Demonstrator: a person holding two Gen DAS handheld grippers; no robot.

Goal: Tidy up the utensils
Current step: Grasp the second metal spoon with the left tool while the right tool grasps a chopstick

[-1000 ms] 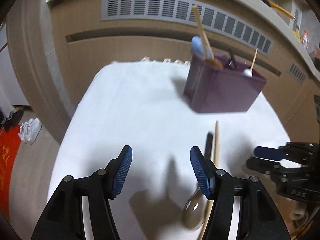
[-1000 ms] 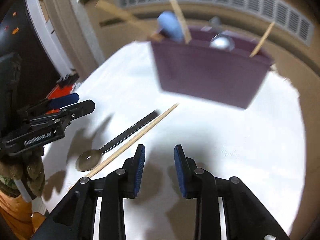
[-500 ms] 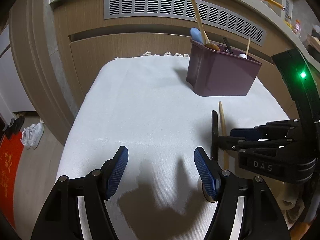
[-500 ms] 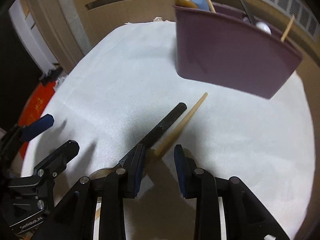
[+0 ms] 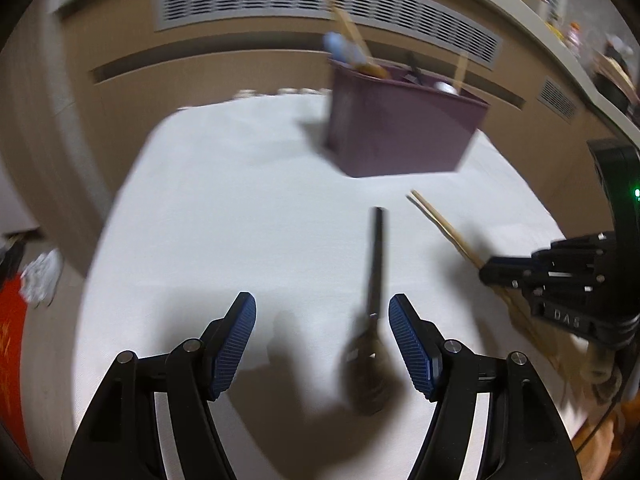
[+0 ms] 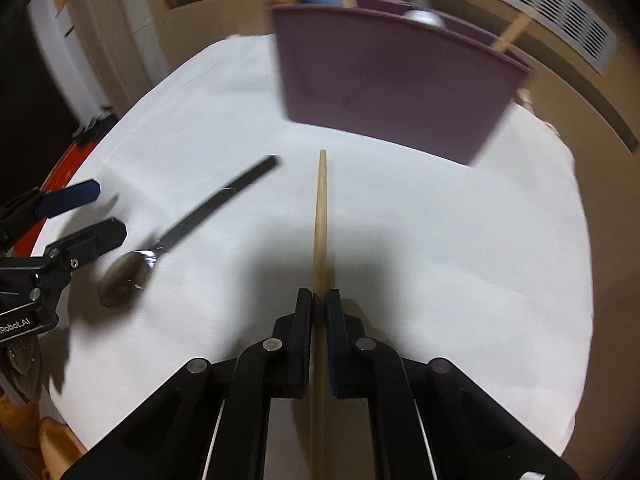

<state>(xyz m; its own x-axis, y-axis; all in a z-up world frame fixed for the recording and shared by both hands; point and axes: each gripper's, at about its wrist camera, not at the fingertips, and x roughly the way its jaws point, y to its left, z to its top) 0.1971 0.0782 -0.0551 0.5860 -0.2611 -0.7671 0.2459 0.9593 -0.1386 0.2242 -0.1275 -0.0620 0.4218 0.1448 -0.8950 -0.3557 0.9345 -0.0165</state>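
Lying flat on the white-covered bench (image 6: 460, 240), the chopstick (image 6: 320, 216) runs straight out from the right gripper (image 6: 319, 304), its long axis in line with the fingers and its free tip aimed at the front wall of the purple bin (image 6: 392, 80). The right gripper's jaws have just been closing and now pinch the stick partway along, with the rest of it passing back under the gripper. From the left wrist view the same stick (image 5: 444, 228) slants away toward the bin (image 5: 400, 128), tip well short of it.

The spoon (image 5: 374, 304) lies just beside, handle pointing toward the bin and bowl toward the person. It sits between the left gripper's (image 5: 322, 344) fingers, close to the right-hand pad (image 5: 412, 344); the jaws stand wide apart and touch nothing. In the right wrist view the spoon (image 6: 180, 236) lies left of the stick, diverging from it, bowl near the left gripper (image 6: 88, 216).

So each utensil has its nearer gripper: right for the stick, left for the spoon. Judging by the layout, the stick likely needs lifting and tipping upright to clear the bin's rim, where other utensils already stand.
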